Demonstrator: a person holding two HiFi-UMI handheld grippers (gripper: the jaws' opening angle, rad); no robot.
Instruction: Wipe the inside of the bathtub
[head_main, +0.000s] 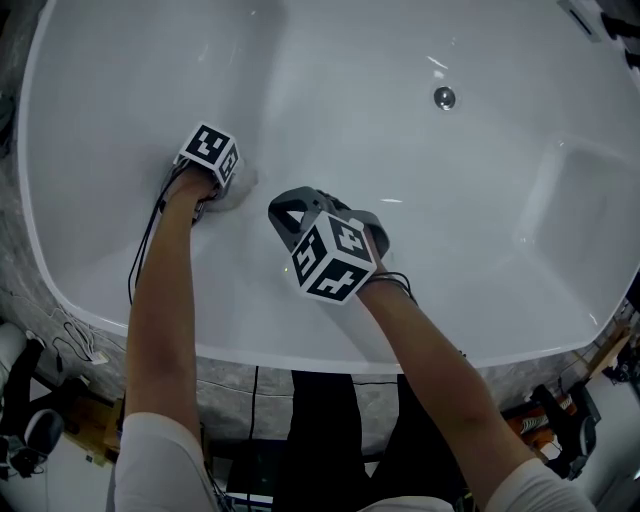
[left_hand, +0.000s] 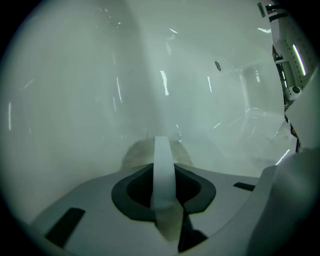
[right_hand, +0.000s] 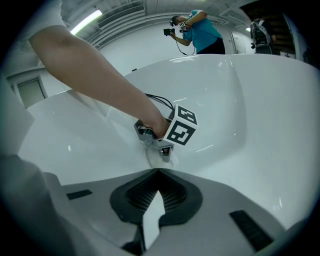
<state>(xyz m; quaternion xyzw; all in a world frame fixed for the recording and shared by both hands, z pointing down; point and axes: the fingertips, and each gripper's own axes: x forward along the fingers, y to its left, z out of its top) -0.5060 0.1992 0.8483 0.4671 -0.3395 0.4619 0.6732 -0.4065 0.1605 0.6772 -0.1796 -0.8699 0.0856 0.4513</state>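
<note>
White gloss lay all round the two tools. The bathtub (head_main: 90, 270) was one smooth curve, and the wiping looked to be under way. The left gripper (head_main: 218, 186) had its jaws drawn tight on a pale cloth (head_main: 238, 182). The wad bulged just past its tips and was pressed against the tub's sloping side wall. The right gripper (head_main: 288, 214) hung just to the right of the left one and apart from it. As far as I could judge it was clear of the surface. Its jaws were together with nothing between them, and its tips pointed towards the cloth.

I took the step in hand to be a stroke across that slope. No streak or wet mark showed which parts had been covered. The next move would call for steady pressure through the cloth as it slides, with the left gripper tilted to follow the curve so that fabric and not the hard tips meets the surface. The idle right gripper would need to keep out of the stroke's path.

Room was generous ahead of both grippers, where the tub floor lay bare. The drain (head_main: 445, 97) sat well beyond the right gripper, and a moulded step (head_main: 585, 200) lay far off to its right. The rim (head_main: 300, 352) ran behind both grippers. A black cable (head_main: 140, 250) trailed back from the left one towards that rim, and I thought it might drag on a long sweep.
</note>
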